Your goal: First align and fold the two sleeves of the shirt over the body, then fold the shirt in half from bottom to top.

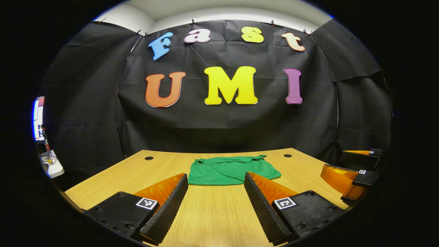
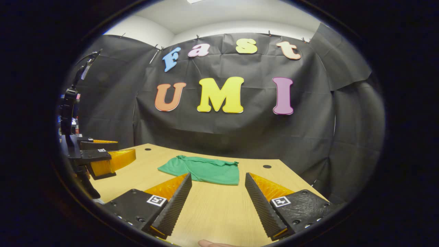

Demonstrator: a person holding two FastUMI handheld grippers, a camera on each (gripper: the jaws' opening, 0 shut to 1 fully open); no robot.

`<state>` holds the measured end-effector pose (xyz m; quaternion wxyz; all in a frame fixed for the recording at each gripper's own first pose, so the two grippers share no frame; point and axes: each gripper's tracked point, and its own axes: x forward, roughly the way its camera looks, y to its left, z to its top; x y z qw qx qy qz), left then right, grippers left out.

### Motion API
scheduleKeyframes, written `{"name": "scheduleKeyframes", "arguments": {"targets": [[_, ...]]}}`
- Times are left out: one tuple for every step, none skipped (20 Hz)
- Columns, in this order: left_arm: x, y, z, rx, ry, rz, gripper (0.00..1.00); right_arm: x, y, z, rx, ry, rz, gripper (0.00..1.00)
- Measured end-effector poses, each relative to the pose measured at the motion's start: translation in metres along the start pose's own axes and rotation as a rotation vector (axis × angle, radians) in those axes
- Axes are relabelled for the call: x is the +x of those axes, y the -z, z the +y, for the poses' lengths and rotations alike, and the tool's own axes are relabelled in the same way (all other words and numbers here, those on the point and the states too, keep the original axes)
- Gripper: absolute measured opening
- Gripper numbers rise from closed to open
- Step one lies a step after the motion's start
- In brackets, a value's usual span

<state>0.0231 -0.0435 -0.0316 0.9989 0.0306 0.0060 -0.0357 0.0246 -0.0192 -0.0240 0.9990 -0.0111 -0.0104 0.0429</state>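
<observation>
While both grippers [image 1: 216, 192] [image 2: 217, 192] gape, a folded green shirt [image 1: 233, 169] lies on the wooden table [image 1: 219, 219].

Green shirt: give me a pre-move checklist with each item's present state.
1. Green shirt lies flat on the table, apart from both grippers: ok.
2. Left gripper open, nothing between its fingers: ok.
3. Right gripper open, nothing between its fingers: ok.
4. Sleeves folded over the body: cannot tell; the shirt looks like a compact block with no sleeve sticking out.
5. Bottom-to-top fold done: cannot tell; the near edge is straight, but layers are not distinguishable.
6. Bare table between grippers and shirt for the approach: ok.
</observation>
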Motion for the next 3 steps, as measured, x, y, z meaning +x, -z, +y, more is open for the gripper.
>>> {"name": "scheduleKeyframes", "arguments": {"targets": [[0.0002, 0.0011, -0.0004, -0.001, 0.002, 0.002, 1.0, 0.0005, 0.0009, 0.0002, 0.0, 0.0, 0.001, 0.95], [0.0013, 0.002, -0.0013, -0.004, 0.005, 0.006, 1.0, 0.0007, 0.0008, 0.0002, 0.001, 0.0, 0.002, 0.95], [0.0021, 0.0031, -0.0013, -0.005, 0.006, 0.009, 1.0, 0.001, 0.0012, -0.0004, 0.0, -0.001, 0.003, 0.95]]}}
